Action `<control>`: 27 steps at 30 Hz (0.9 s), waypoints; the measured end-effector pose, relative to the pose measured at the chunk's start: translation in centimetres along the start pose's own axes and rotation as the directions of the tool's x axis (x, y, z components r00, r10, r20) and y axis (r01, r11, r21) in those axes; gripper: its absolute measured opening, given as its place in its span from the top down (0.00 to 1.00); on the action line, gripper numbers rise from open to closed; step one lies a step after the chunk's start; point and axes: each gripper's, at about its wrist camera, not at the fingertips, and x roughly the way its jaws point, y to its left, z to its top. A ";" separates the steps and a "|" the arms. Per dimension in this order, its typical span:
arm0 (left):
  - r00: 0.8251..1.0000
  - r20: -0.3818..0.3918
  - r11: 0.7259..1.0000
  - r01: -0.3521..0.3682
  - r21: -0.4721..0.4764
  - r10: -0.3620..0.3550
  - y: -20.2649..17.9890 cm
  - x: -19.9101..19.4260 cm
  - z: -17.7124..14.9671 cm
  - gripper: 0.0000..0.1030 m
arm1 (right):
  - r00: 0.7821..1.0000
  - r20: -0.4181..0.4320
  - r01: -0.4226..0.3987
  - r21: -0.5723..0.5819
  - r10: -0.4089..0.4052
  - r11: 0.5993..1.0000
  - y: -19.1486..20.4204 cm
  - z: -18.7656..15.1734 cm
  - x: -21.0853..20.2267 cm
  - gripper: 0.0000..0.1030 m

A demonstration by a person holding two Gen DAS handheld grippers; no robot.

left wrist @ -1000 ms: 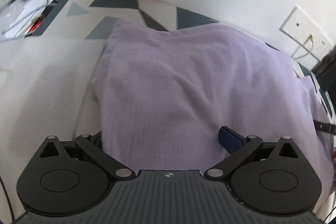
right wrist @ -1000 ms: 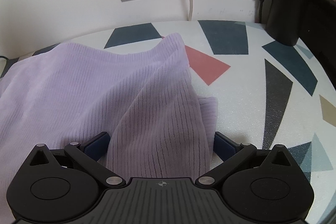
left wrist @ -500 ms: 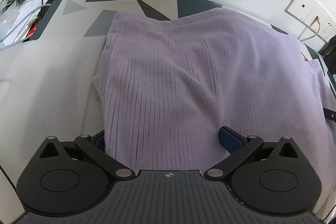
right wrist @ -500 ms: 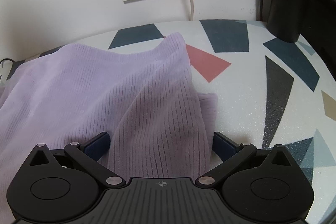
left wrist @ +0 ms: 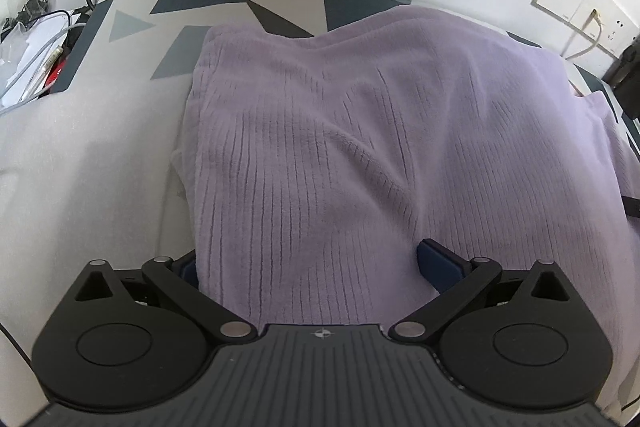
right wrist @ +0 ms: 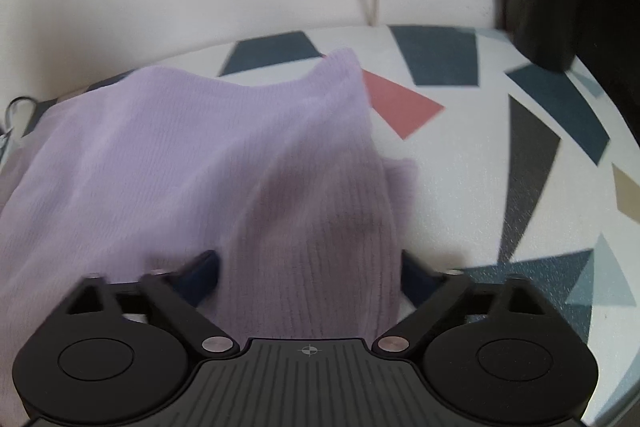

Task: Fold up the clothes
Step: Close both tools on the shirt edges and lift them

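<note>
Sliding toward the desk's (right wrist: 460, 187) back edge since a second ago, both tools are carrying the lilac knit sweater (left wrist: 360, 147). Left tool (left wrist: 312, 267) and right tool (right wrist: 308, 267) are each spread wide around a bunched near hem. Sweater is lying doubled mid-desk; further folds are probably remaining.
</note>
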 end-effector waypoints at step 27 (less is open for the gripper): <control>0.999 -0.019 0.998 0.026 -0.056 -0.027 -4.2 -1.2 -1.6 0.48 | 0.999 -0.026 -0.028 -0.036 0.028 0.999 3.3 0.0 0.0 0.65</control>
